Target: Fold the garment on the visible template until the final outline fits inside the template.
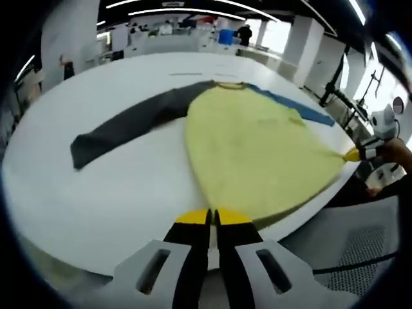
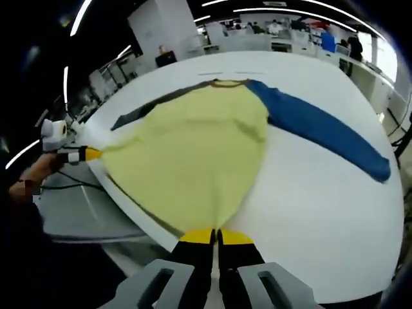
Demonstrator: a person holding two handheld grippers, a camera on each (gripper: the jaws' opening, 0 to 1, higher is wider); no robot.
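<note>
An open-plan workroom with strip lights and desks lies behind a large white round-edged bench [image 1: 96, 193], on which the pale yellow long-sleeved garment [image 1: 257, 148] is spread flat, its collar toward twelve o'clock in both views.

In the left gripper view, the charcoal grey sleeve [image 1: 129, 122] runs out to nine o'clock and the blue sleeve [image 1: 302, 109] shows as a strip toward two o'clock. The left gripper [image 1: 213, 217], at six o'clock, has its yellow-tipped jaws pressed together on the hem corner at the bench edge; whether cloth is really caught between them is hard to tell, though the hem draws to a point there. At three o'clock the right gripper [image 1: 353, 154] pinches the opposite hem corner, with the cloth drawn to a point at it.

In the right gripper view the left gripper [image 2: 90, 154] sits at nine o'clock, a hand behind it, the grey sleeve [image 2: 141, 111] at ten, the yellow body [image 2: 187, 154] in the centre and the blue sleeve [image 2: 328, 132] stretching to three o'clock. The right gripper [image 2: 215, 237] is clamped on the hem at six.

Both hands are held low at the near bench edge, well apart, probably to keep the hem stretched for a first fold toward the collar. No template outline is discernible.
</note>
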